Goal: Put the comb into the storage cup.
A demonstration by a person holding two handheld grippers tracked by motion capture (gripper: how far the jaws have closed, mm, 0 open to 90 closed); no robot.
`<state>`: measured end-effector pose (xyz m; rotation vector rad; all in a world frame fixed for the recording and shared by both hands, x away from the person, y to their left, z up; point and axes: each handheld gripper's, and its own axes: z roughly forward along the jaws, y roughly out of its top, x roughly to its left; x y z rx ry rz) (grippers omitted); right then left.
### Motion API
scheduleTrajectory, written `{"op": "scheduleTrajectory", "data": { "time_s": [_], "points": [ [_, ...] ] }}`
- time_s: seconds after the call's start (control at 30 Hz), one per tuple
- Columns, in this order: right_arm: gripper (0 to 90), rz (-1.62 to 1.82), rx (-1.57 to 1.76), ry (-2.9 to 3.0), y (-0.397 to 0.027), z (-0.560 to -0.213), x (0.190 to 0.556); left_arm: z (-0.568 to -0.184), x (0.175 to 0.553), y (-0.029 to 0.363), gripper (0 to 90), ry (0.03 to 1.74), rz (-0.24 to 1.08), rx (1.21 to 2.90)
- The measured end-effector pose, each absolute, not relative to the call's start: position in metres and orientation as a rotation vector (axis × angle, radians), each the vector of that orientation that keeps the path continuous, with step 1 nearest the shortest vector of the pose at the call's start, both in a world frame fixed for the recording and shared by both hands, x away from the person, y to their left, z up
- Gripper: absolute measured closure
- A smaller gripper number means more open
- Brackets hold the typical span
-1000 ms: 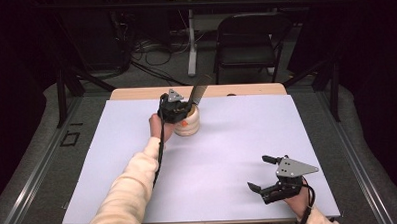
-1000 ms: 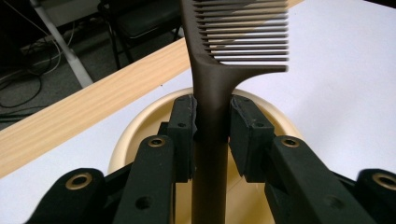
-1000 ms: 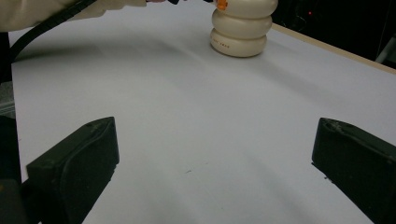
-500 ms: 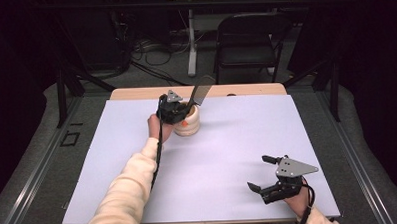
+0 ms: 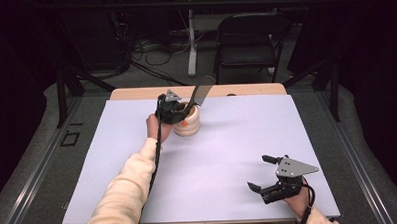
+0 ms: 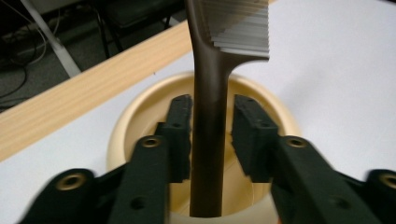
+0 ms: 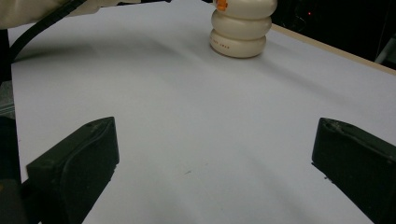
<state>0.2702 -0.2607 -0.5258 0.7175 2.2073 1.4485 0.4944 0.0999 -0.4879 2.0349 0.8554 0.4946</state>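
At the far side of the table (image 5: 307, 138), left of centre, the cream holder (image 5: 188, 125) stands upright with the dark comb (image 5: 202, 92) leaning out of it. The left gripper (image 6: 212, 135) hangs over the holder's mouth. Its jaws have just been opening, and the comb's handle now stands between the pads with a sliver of gap on each side. To my eye the release is under way: best to widen evenly, then lift straight up so neither pad drags the handle. The right gripper (image 5: 268, 173) rests near the front right, jaws wide apart.
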Motion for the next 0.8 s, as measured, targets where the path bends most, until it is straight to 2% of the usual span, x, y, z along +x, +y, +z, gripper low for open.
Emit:
{"op": "scheduleTrajectory", "data": {
  "time_s": [0.63, 0.8],
  "points": [
    [0.2, 1.444, 0.724, 2.214, -0.26, -0.526, 0.27, -0.466, 0.476, 0.117, 22.1, 0.841, 0.469, 2.018],
    [0.2, 1.443, 0.717, 2.213, -0.26, -0.526, 0.27, -0.462, 0.468, 0.122, 15.4, 0.835, 0.463, 2.025]
  ]
}}
